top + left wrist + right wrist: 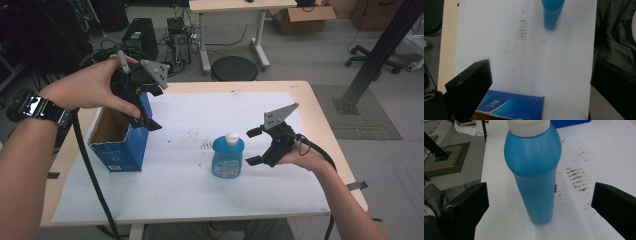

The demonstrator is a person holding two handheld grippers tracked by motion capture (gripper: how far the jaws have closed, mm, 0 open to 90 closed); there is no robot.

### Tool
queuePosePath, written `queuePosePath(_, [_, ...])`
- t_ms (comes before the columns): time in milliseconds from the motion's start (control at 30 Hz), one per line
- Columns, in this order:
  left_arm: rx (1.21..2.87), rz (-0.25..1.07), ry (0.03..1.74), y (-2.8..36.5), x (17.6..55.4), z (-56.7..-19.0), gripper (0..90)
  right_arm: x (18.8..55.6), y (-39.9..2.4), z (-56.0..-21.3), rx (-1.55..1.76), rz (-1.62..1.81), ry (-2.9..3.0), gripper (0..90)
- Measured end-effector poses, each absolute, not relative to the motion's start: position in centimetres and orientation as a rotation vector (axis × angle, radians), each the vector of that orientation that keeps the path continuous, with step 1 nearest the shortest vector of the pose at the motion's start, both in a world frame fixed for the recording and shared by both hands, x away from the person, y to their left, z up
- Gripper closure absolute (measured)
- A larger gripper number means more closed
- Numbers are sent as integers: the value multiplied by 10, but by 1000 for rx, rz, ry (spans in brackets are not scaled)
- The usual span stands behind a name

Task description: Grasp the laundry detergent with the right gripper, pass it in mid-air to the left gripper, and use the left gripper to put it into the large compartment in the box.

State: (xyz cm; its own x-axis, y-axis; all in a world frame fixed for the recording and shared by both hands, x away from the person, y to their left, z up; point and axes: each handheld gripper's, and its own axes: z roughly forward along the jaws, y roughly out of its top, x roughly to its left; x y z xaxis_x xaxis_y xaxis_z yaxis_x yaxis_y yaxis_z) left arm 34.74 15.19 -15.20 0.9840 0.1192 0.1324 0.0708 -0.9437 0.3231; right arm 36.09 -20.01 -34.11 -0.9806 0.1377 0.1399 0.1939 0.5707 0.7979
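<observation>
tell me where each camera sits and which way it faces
High view: above the person's side, facing forward and down on the table; forearms, left tongs, right tongs.
Left gripper view: on the left tongs above the blue box, looking down; open jaws.
Right gripper view: on the right tongs, facing the blue bottle; open jaws.
All share the bottle.

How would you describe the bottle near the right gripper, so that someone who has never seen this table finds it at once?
Look at the white sheet covering the table. Near its middle stands an upright blue bottle, just left of the open right gripper. Unlike the blue box at the sheet's left edge, it is rounded and has a white cap.
</observation>
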Motion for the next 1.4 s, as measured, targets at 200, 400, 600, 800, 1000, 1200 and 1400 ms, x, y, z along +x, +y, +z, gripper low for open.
queuePosePath(200, [2805,211,137,151,348,-154,44,360,-189,-355,-304,-1418,-2711,12])
queuePosePath(400, [2803,208,134,151,348,-155,44,359,-178,-364,-304,-1451,-2687,11])
queuePosePath(600, [2801,209,134,152,348,-156,44,359,-169,-371,-309,-1459,-2685,13])
queuePosePath(800, [2804,210,130,153,348,-157,44,361,-164,-377,-336,-1480,-2679,31])
queuePosePath(1000, [2796,209,139,154,348,-156,44,361,-158,-381,-333,-1487,-2672,47])
queuePosePath(1200, [2796,212,144,155,347,-157,44,361,-155,-384,-342,-1494,-2680,94])
queuePosePath(1400, [2797,212,142,156,348,-157,44,362,-156,-387,-338,-1508,-2656,144])
